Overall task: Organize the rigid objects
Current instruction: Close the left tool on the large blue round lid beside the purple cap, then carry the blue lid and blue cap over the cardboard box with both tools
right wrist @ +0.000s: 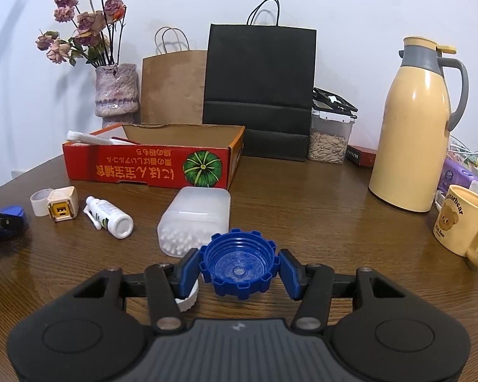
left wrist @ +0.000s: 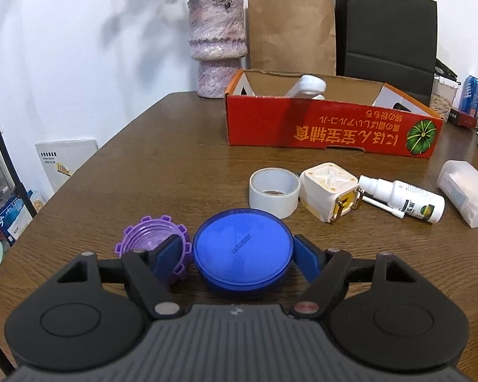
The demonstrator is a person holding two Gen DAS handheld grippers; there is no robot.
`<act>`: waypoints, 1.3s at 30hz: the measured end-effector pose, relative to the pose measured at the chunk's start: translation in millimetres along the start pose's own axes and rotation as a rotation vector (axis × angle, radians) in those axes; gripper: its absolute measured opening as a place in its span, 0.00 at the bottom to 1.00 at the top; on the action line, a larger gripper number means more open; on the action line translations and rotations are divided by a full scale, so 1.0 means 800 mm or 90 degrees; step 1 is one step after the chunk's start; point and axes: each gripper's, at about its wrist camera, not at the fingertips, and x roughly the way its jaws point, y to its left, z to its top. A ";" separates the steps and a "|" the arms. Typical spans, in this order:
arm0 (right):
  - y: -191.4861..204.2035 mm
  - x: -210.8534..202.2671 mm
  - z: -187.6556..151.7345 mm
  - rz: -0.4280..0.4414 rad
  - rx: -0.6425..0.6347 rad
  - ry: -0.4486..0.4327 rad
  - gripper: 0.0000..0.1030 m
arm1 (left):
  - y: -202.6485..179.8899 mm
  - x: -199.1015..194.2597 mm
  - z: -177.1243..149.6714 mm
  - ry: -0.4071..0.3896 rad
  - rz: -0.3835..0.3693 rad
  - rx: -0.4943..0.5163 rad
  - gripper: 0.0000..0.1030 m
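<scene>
My left gripper [left wrist: 239,253] is open, with its fingers on either side of a round blue lid [left wrist: 242,251] on the table. A purple notched cap [left wrist: 154,246] lies just left of it, partly behind the left finger. My right gripper [right wrist: 239,270] is open around a blue notched cap [right wrist: 238,265] lying open side up. A white ribbed cap [right wrist: 188,300] sits under its left finger. The red cardboard box [left wrist: 331,127] [right wrist: 149,167] stands beyond, holding a white object [left wrist: 310,87].
On the table lie a tape roll [left wrist: 274,191], a cream cube [left wrist: 329,195], a white spray bottle [left wrist: 404,199] and a cotton-swab container [right wrist: 196,219]. A vase [left wrist: 216,47], paper bags [right wrist: 259,92], a yellow thermos [right wrist: 420,127] and a mug [right wrist: 465,226] stand around.
</scene>
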 end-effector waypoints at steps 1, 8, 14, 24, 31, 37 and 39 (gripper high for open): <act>-0.001 0.000 0.000 0.000 0.000 -0.001 0.51 | -0.001 -0.002 0.000 -0.003 0.002 0.002 0.75; -0.001 -0.001 0.000 0.002 0.003 -0.009 0.51 | 0.002 -0.010 0.001 -0.022 0.009 -0.005 0.75; 0.008 -0.003 0.001 0.011 0.003 -0.017 0.51 | -0.002 -0.020 0.002 -0.039 0.012 -0.007 0.75; 0.034 -0.010 0.010 0.038 -0.016 -0.034 0.51 | -0.028 -0.045 0.013 -0.076 -0.024 -0.003 0.75; 0.052 -0.016 0.025 0.062 -0.028 -0.054 0.51 | -0.054 -0.059 0.025 -0.095 -0.046 0.016 0.75; 0.061 -0.014 0.042 0.074 -0.029 -0.069 0.51 | -0.071 -0.066 0.038 -0.110 -0.069 0.021 0.75; 0.064 -0.014 0.048 0.078 -0.028 -0.075 0.51 | -0.076 -0.066 0.045 -0.117 -0.071 0.022 0.75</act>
